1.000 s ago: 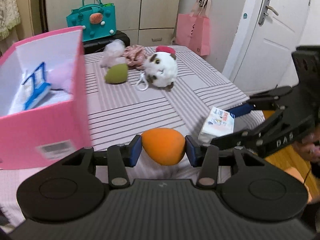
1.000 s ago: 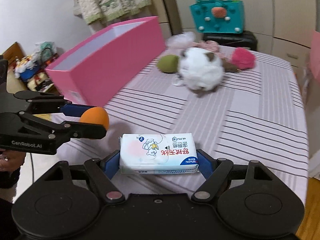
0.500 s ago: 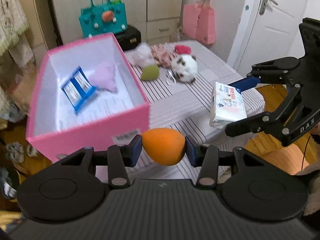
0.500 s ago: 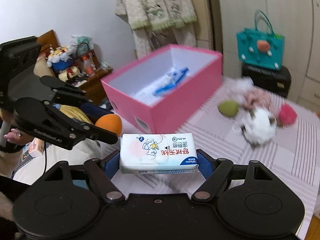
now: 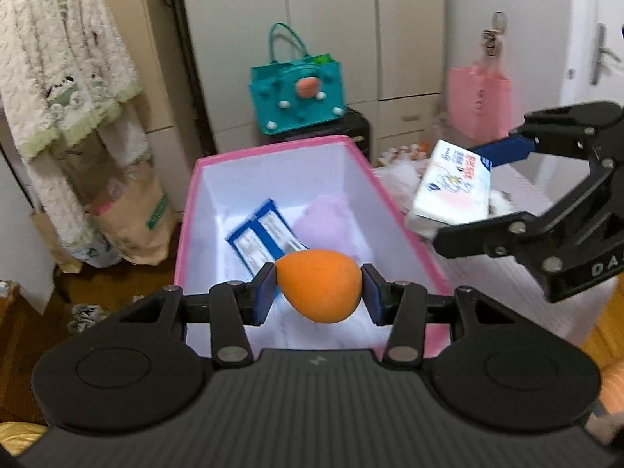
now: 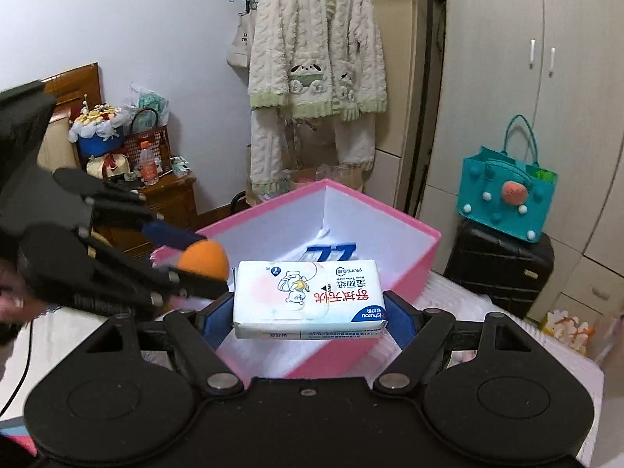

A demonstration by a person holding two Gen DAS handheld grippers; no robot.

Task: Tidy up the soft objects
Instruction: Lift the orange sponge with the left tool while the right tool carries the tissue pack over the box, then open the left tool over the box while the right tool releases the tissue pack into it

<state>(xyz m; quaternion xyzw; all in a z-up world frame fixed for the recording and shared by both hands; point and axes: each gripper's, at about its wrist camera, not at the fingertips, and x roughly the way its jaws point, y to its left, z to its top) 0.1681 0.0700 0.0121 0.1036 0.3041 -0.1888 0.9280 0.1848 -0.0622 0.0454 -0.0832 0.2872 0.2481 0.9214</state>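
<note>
Right gripper (image 6: 311,312): blue pads clamped on both ends of a white wipes pack (image 6: 310,298), held level above the near rim of the pink box (image 6: 401,263). Box interior: white lining, one blue-and-white packet (image 6: 331,251). Left gripper (image 6: 202,263), at left: closed on an orange sponge (image 6: 204,259) over the box's left edge. Background: teal bag (image 6: 507,199) on black suitcase (image 6: 503,265); fleece robe (image 6: 316,58) hanging.

Orange egg-shaped sponge (image 5: 319,291) and white wipes pack (image 6: 310,299), both above open pink box (image 5: 187,210)
</note>
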